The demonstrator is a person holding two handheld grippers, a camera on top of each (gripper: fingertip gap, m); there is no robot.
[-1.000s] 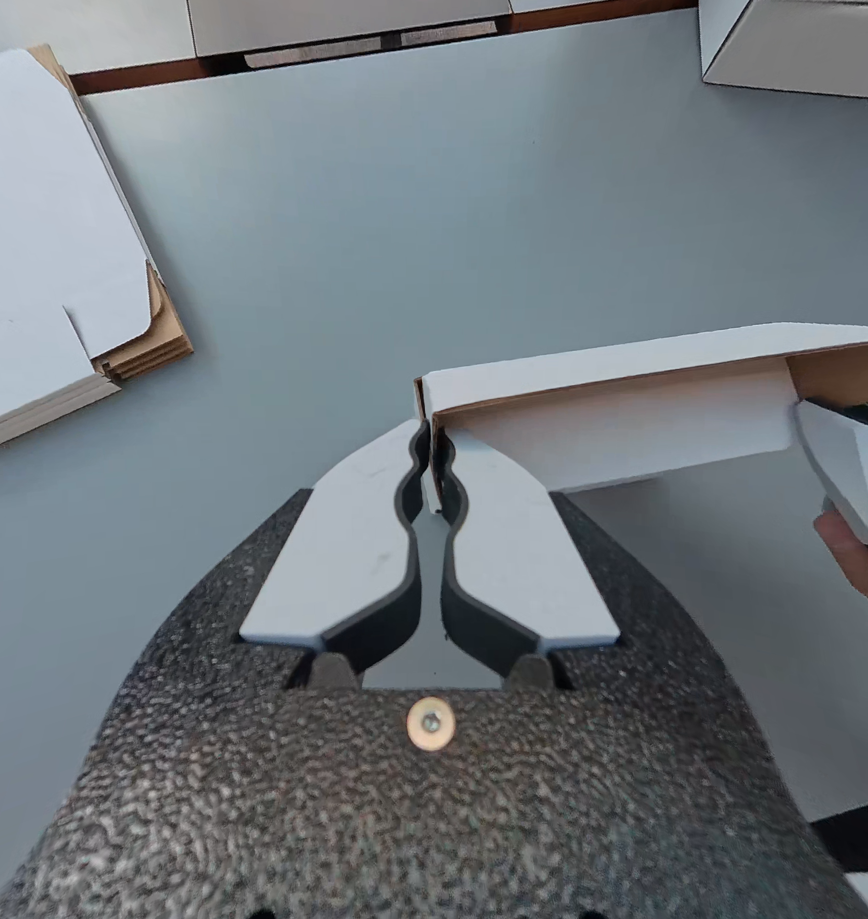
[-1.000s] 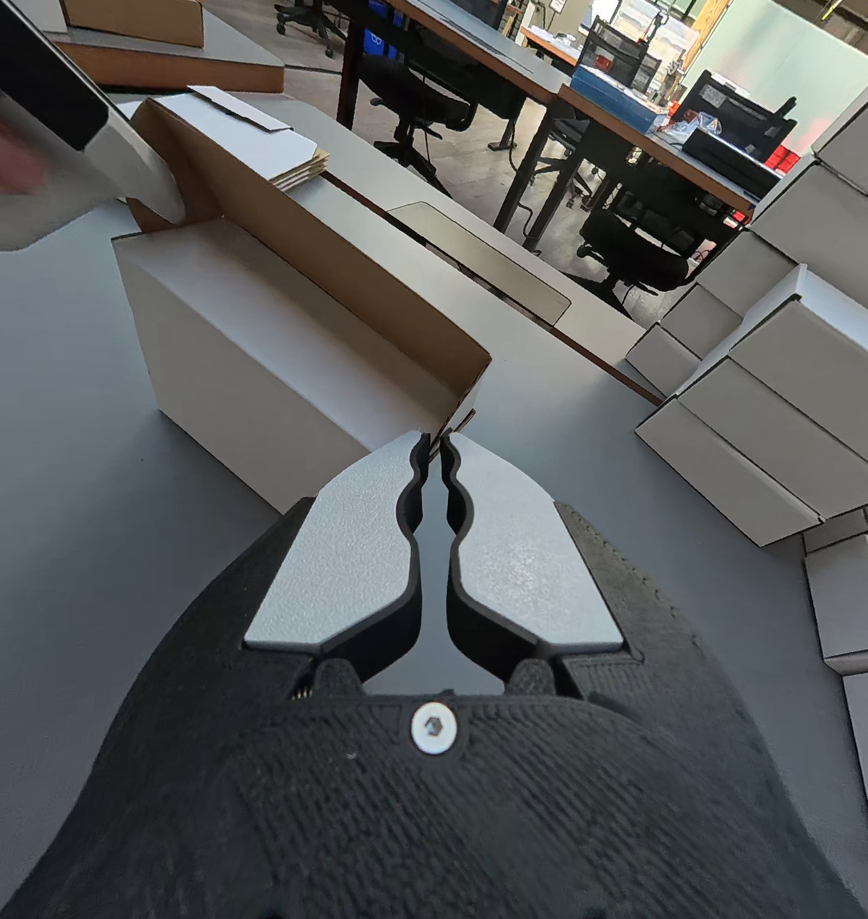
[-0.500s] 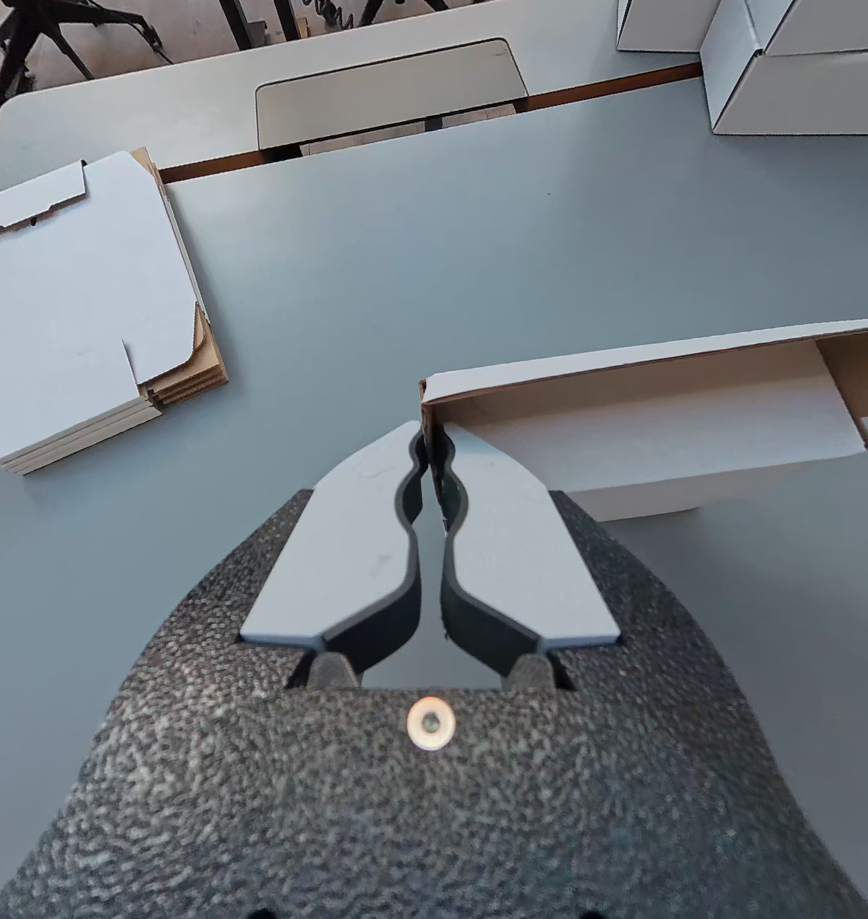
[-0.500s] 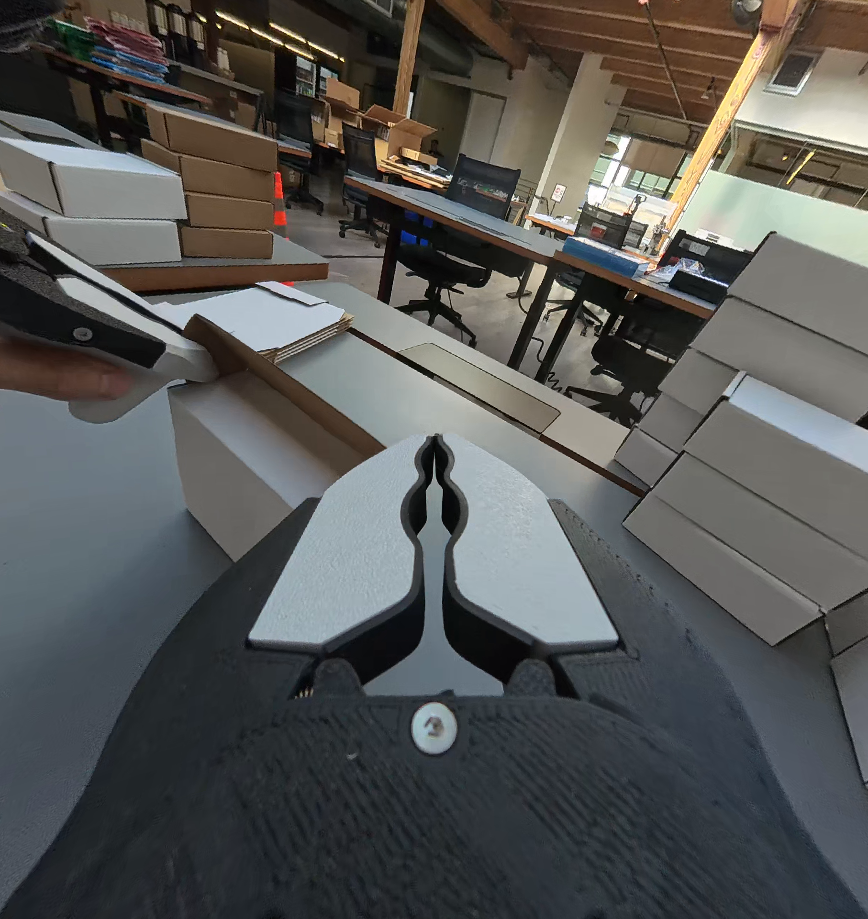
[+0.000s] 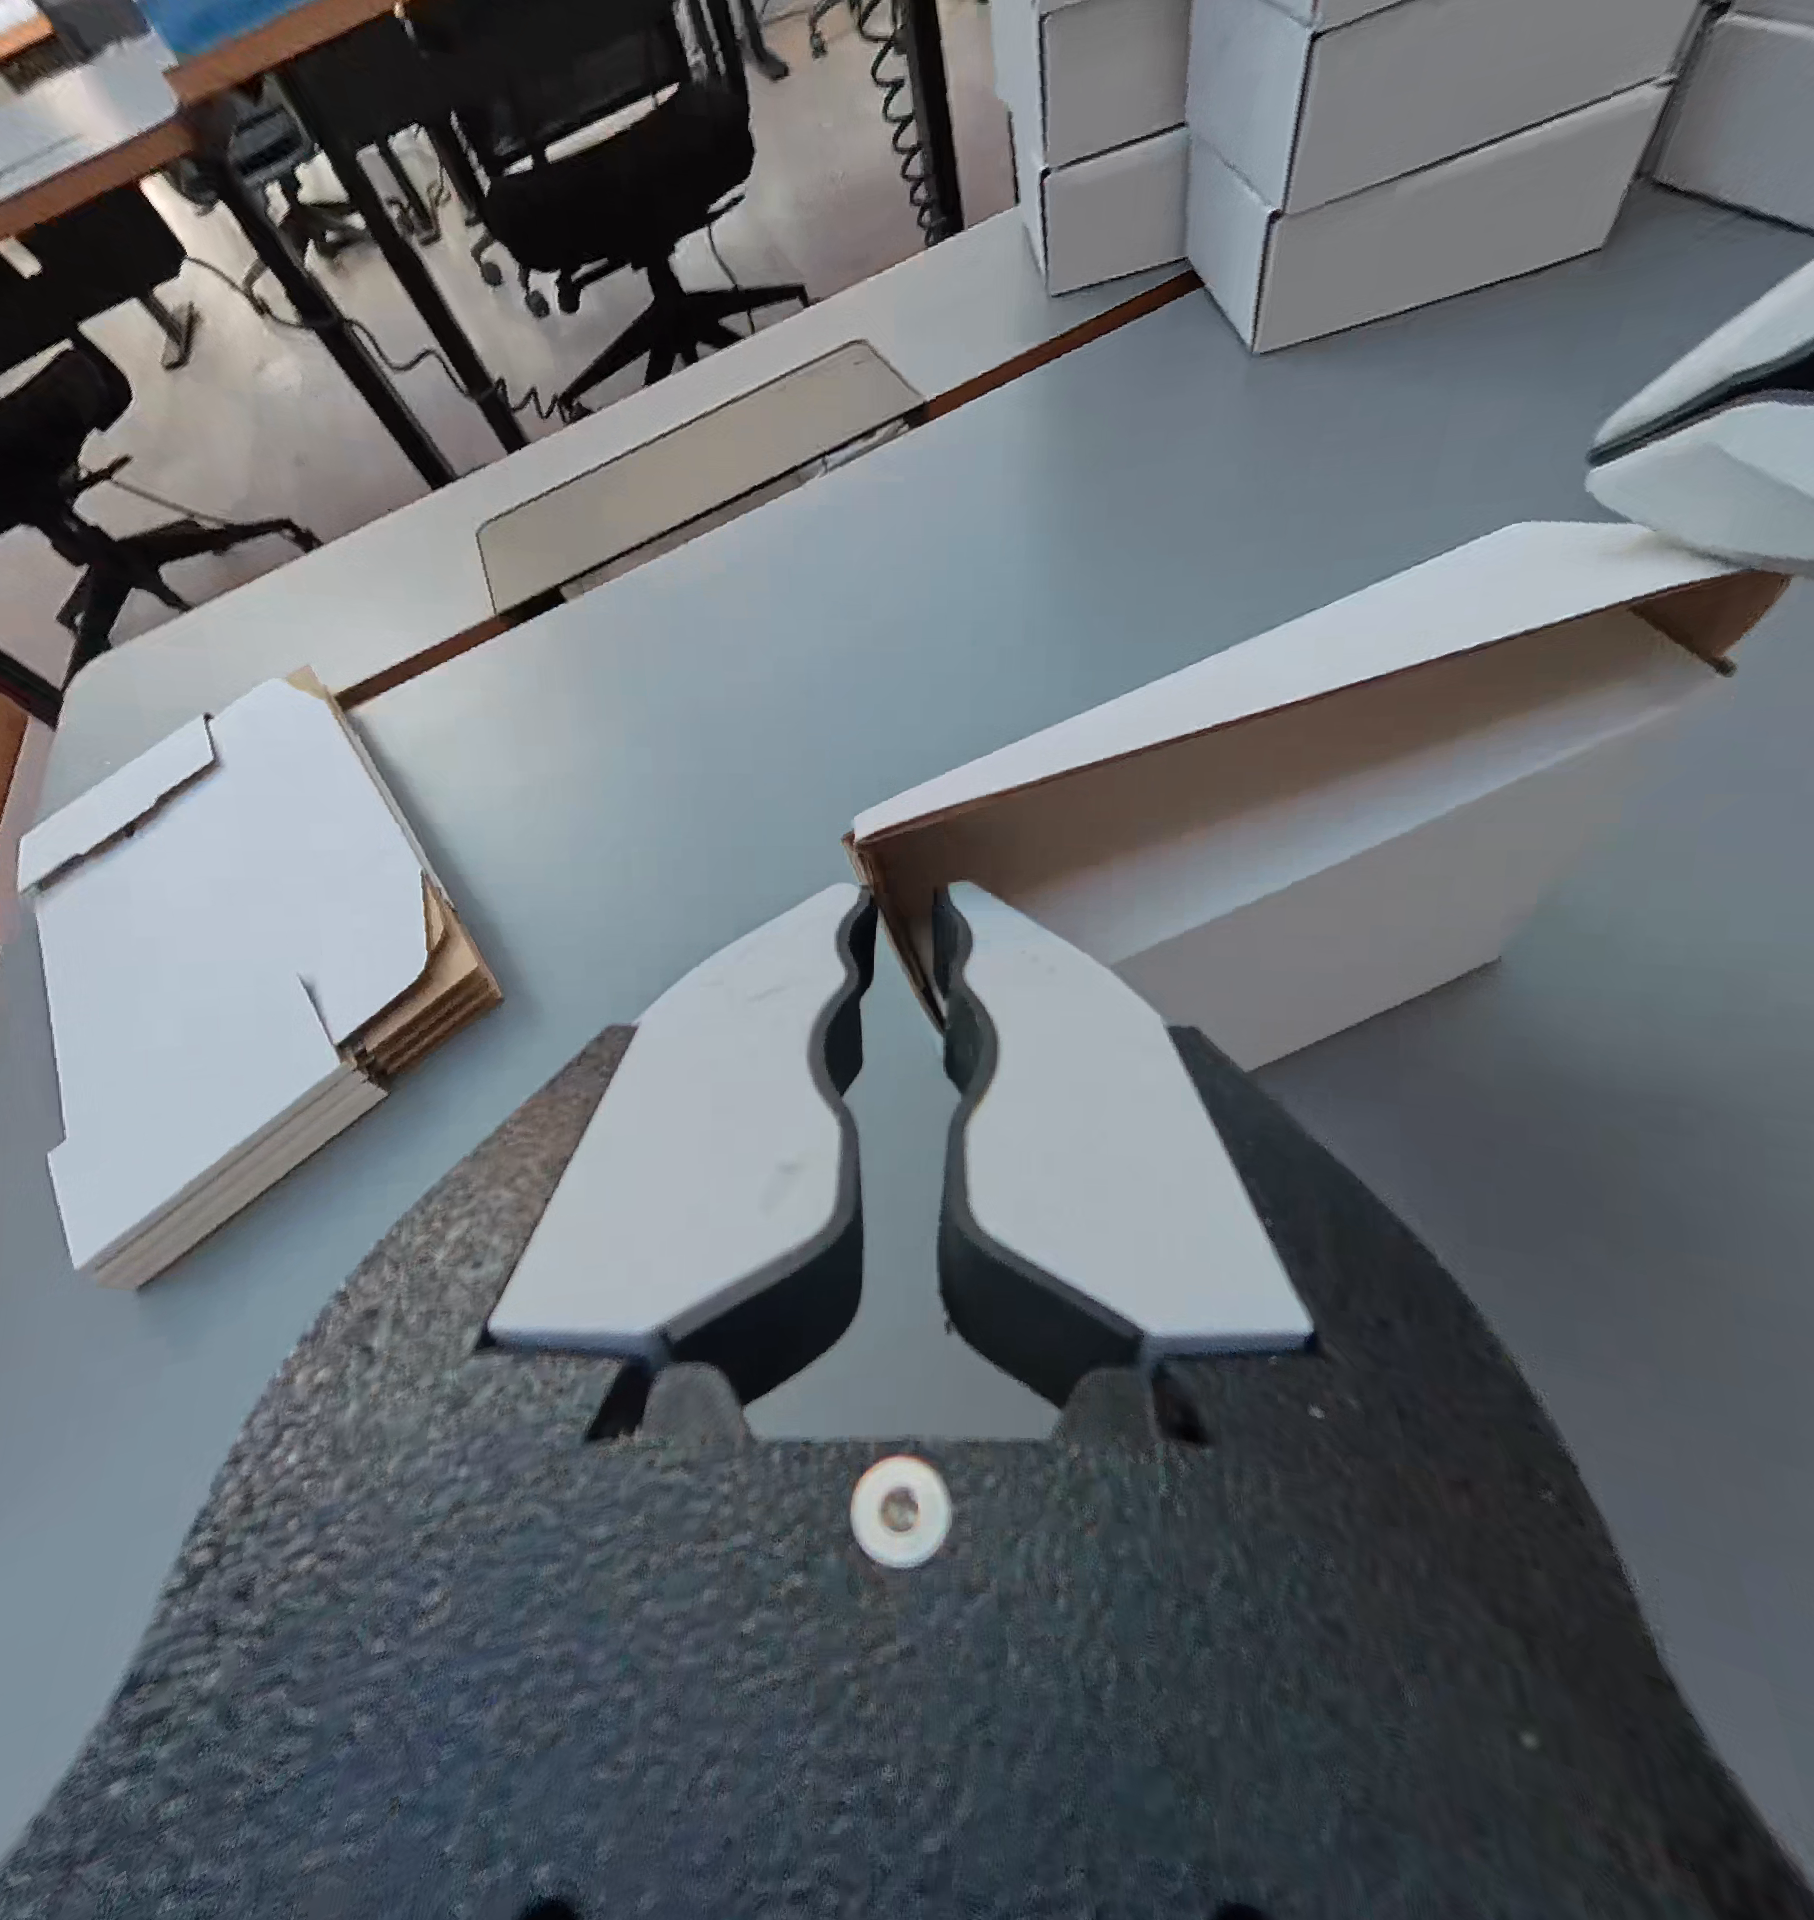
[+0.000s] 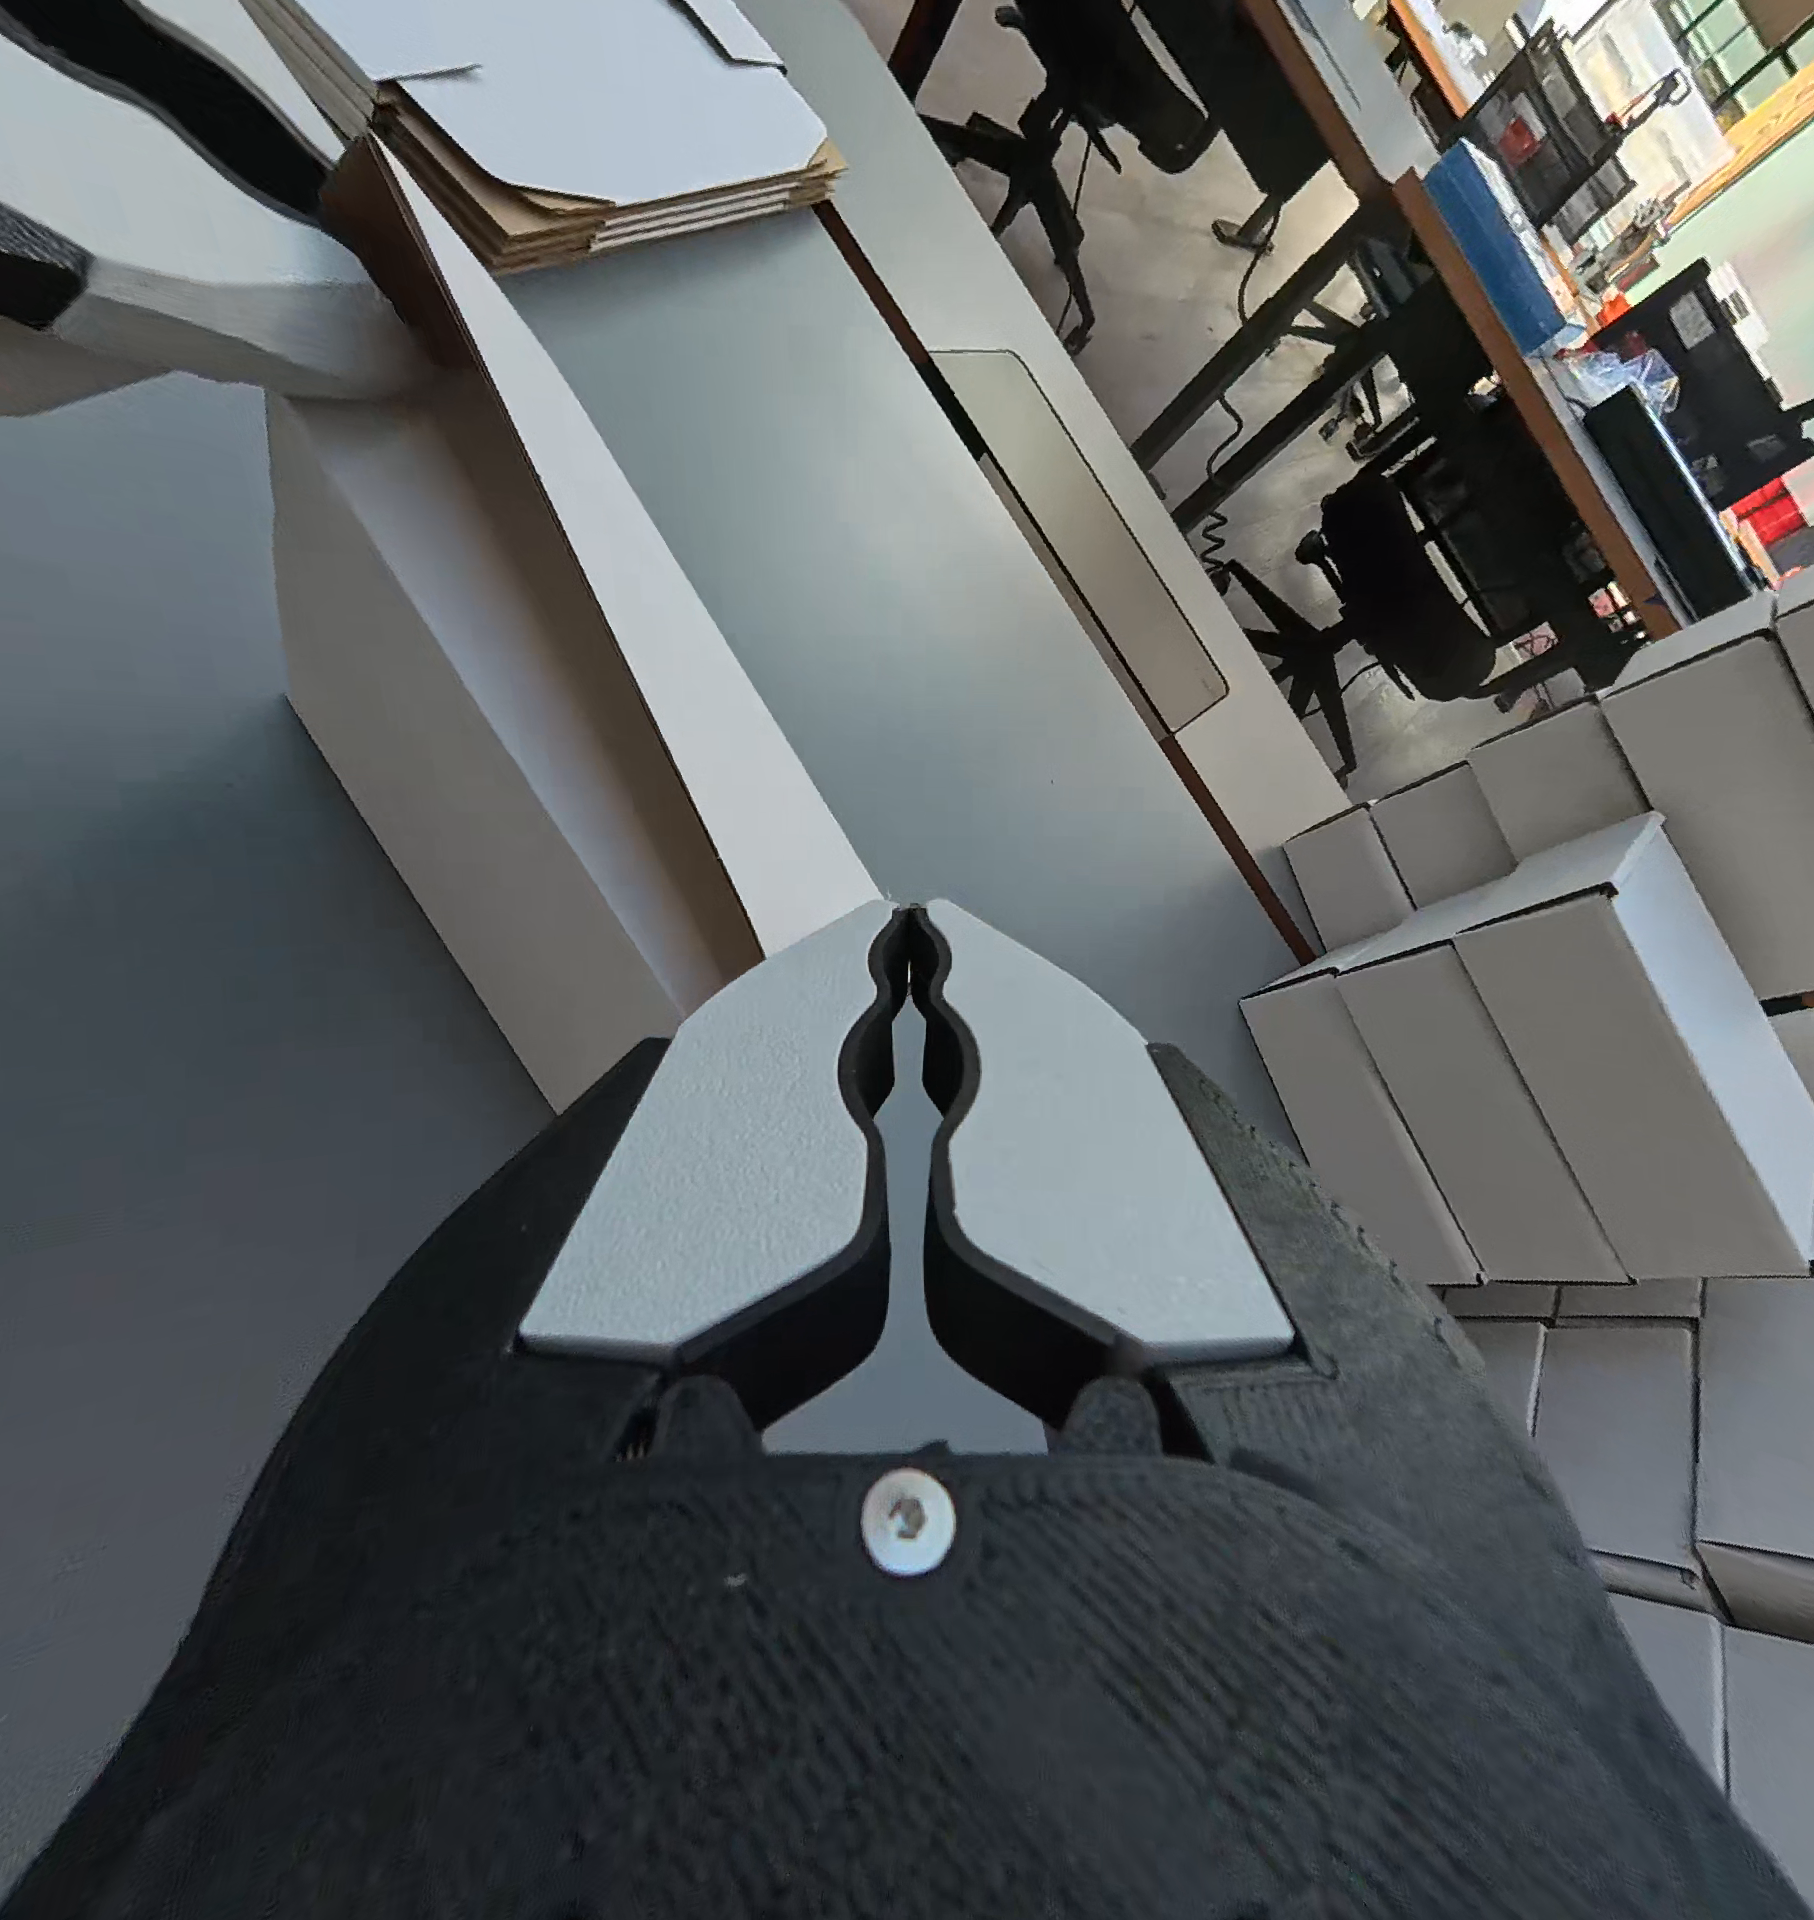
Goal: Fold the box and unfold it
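A white cardboard box (image 5: 1329, 894) stands on the grey table (image 5: 674, 644), its lid (image 5: 1246, 696) lowered to a narrow wedge above the body. My left gripper (image 5: 903, 909) is at the lid's left end. Its jaws stand a little apart, with the lid's brown side flap (image 5: 905, 945) between them. My right gripper (image 6: 908, 916) is shut and empty, its tips at the lid's other end. In the left wrist view the right gripper (image 5: 1734, 468) rests on the lid's far right corner. In the right wrist view the box (image 6: 435, 727) runs away towards the left gripper (image 6: 363, 281).
A stack of flat box blanks (image 5: 217, 966) lies at the table's left. It also shows in the right wrist view (image 6: 612, 135). Stacks of folded white boxes (image 5: 1402, 135) stand at the back right and fill the right (image 6: 1526, 1060). Desks and office chairs (image 5: 591, 156) lie beyond the table.
The lid has come down closer to the box body. My right gripper, shut and empty, has swung onto the lid's right end. My left jaws have parted a little around the flap.
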